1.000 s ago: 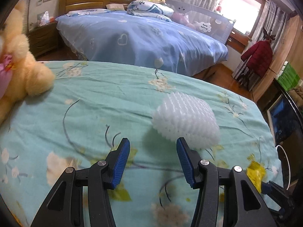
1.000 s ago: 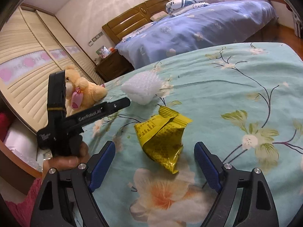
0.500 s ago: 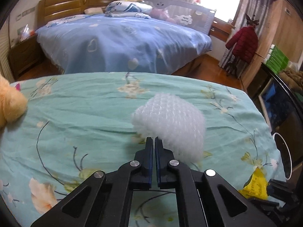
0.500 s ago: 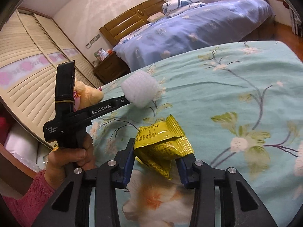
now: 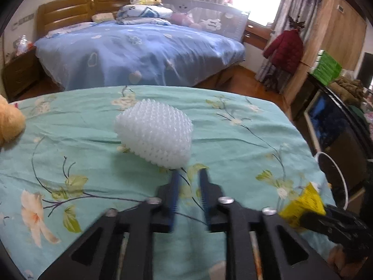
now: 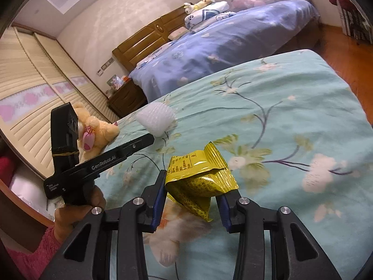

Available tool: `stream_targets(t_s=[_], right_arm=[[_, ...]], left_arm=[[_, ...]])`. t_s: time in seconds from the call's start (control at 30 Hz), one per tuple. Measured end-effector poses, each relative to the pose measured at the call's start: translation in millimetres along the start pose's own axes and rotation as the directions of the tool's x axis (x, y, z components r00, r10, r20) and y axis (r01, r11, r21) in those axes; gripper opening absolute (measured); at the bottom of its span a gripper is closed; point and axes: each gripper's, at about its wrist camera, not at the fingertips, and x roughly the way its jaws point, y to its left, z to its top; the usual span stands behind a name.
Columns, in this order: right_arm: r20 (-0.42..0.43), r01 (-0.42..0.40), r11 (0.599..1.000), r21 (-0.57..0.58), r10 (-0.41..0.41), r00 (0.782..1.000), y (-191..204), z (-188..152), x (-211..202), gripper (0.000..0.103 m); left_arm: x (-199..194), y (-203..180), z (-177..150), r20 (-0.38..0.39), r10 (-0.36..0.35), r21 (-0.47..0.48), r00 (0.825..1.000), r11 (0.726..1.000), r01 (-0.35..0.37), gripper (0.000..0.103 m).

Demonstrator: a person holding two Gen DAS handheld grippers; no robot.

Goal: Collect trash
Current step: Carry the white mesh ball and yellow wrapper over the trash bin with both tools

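A white foam fruit net (image 5: 155,132) lies on the teal flowered bedspread (image 5: 70,144). My left gripper (image 5: 188,177) sits just behind its near edge with the jaws a narrow gap apart, gripping nothing; the left fingertip touches the net's edge. The net also shows in the right wrist view (image 6: 156,118). My right gripper (image 6: 192,186) is shut on a crumpled yellow snack wrapper (image 6: 200,182) and holds it just above the bedspread. The wrapper shows at the right edge of the left wrist view (image 5: 303,204).
A tan teddy bear (image 6: 98,130) sits at the bed's left side. A blue bed (image 5: 139,51) stands beyond, with a wooden nightstand (image 5: 18,72) on its left. A dark cabinet (image 5: 335,126) and a round white-rimmed object (image 5: 335,175) are off the right edge.
My left gripper shut beside the foam net, then opened slightly and missed it. My right gripper closed on the yellow wrapper and lifted it a little.
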Motion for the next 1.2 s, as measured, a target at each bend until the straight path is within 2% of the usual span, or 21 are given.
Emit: stream_targets(t_s=[0.17,0.27,0.4,0.73,1.0,1.2], right_arm=[[0.007,0.011,1.0,0.014,-0.011,1.0,-7.4,-2.9,-6.2,0.04],[0.009,0.016,1.0,0.02,-0.016,1.0,-9.8,-2.8,-8.3,0.04],[0.025,0.025,0.999,0.027,-0.026,0.999,-16.2,-2.9,-16.9,0.04],[0.063,0.067,0.996,0.061,-0.071,0.995,-39.8,-7.7,-46.7,0.04],[0.103,0.118,0.988,0.098,-0.128,0.986,-62.5,-12.9,-78.3,0.04],[0.129,0.147,0.982,0.121,-0.163,0.978,-77.5,-20.3,-100.5,0.04]], left_arm=[[12.5,-7.0,8.1,0.007,0.036,-0.048,0.999,0.998,-0.036,0.033],[25.6,-10.4,12.3,-0.012,0.065,-0.049,0.998,0.997,-0.065,0.009],[23.3,-17.3,9.5,0.005,0.069,-0.044,0.998,0.997,-0.069,0.008],[-11.0,-48.3,-18.3,0.016,-0.042,-0.013,0.999,0.999,0.042,0.008],[-26.0,-90.3,-41.5,-0.008,-0.128,0.024,0.992,0.991,0.128,0.008],[-34.3,-113.4,-54.9,-0.034,-0.166,0.062,0.986,0.984,0.168,0.008]])
